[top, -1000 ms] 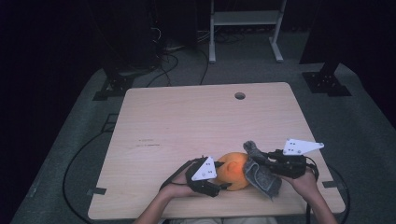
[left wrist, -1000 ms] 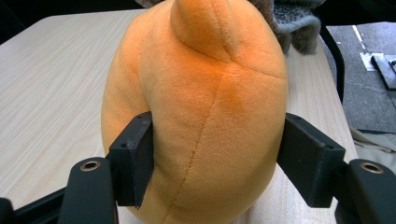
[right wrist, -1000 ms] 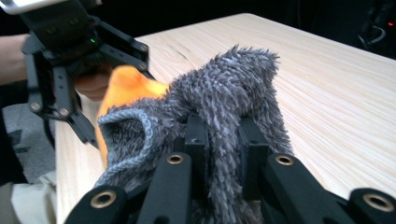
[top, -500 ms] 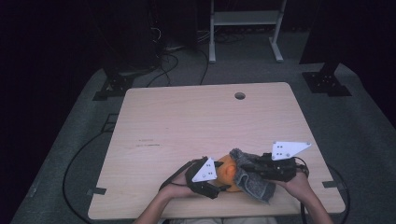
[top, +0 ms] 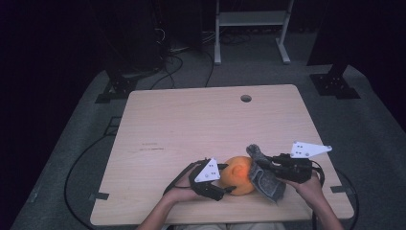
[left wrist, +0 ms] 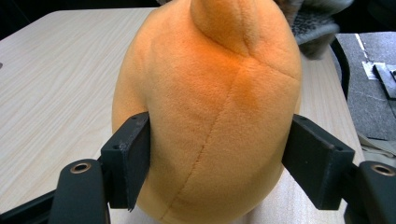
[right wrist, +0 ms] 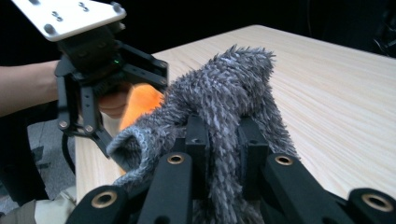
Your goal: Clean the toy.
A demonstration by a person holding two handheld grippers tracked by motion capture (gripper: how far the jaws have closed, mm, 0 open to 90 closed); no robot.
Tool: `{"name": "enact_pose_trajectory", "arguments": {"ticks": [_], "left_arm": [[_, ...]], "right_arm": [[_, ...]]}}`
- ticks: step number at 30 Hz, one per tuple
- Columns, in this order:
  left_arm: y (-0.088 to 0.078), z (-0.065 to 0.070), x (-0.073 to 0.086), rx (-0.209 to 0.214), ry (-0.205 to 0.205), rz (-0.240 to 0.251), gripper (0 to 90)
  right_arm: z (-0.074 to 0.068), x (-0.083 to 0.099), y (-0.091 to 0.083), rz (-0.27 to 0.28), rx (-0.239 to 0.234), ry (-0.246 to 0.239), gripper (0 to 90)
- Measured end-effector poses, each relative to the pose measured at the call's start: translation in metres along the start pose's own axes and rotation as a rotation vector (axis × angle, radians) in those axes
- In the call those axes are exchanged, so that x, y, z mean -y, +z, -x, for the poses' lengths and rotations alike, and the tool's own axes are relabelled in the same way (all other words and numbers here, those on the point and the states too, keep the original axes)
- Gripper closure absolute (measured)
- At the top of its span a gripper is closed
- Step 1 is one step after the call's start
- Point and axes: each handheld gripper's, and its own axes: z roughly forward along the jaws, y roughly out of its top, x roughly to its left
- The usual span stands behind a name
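While fingers pinch the grey sock (right wrist: 224,93) — orange plush (left wrist: 210,107) beside it

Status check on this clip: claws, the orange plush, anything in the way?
Left claw jaws either side of orange plush, just been opening. Right claw shut on grey fuzzy cloth, cloth against the plush. Table otherwise bare.

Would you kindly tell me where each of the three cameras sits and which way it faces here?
High view: above the person's side, looking forward and down on the wooden table; both forearms, left gripper and right gripper show.
Left gripper view: on the left gripper, looking along its jaws, set around the orange plush toy.
Right gripper view: on the right gripper, looking past the pinched grey fuzzy sock to the other gripper and forearm.
Shared: all show toy, sock and table.
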Motion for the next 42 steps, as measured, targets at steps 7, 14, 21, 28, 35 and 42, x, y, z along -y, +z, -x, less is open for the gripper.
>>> {"name": "enact_pose_trajectory", "arguments": {"ticks": [7, 14, 21, 28, 35, 42], "left_arm": [[0.0, -0.004, 0.002, 0.0, -0.044, 0.015, 25.9], [0.0, -0.009, 0.005, 0.005, -0.07, 0.013, 20.2], [0.01, -0.012, 0.012, 0.023, -0.124, -0.063, 11.0], [-0.009, -0.011, -0.003, -0.04, -0.093, 0.044, 31.5], [-0.021, -0.013, -0.009, -0.042, -0.076, 0.028, 32.3], [-0.017, -0.013, -0.006, -0.041, -0.068, -0.029, 31.2]], "right_arm": [[0.016, 0.018, -0.004, -0.057, 0.073, 0.059, 77.1], [0.005, 0.007, -0.004, -0.028, 0.055, 0.016, 76.9], [0.005, 0.013, 0.001, -0.046, 0.033, 0.028, 76.6], [0.009, 0.014, -0.003, -0.006, 0.046, 0.056, 76.5], [0.016, 0.021, 0.003, 0.002, 0.03, 0.127, 76.5], [0.008, 0.014, 0.004, -0.003, 0.022, 0.076, 76.5]]}}
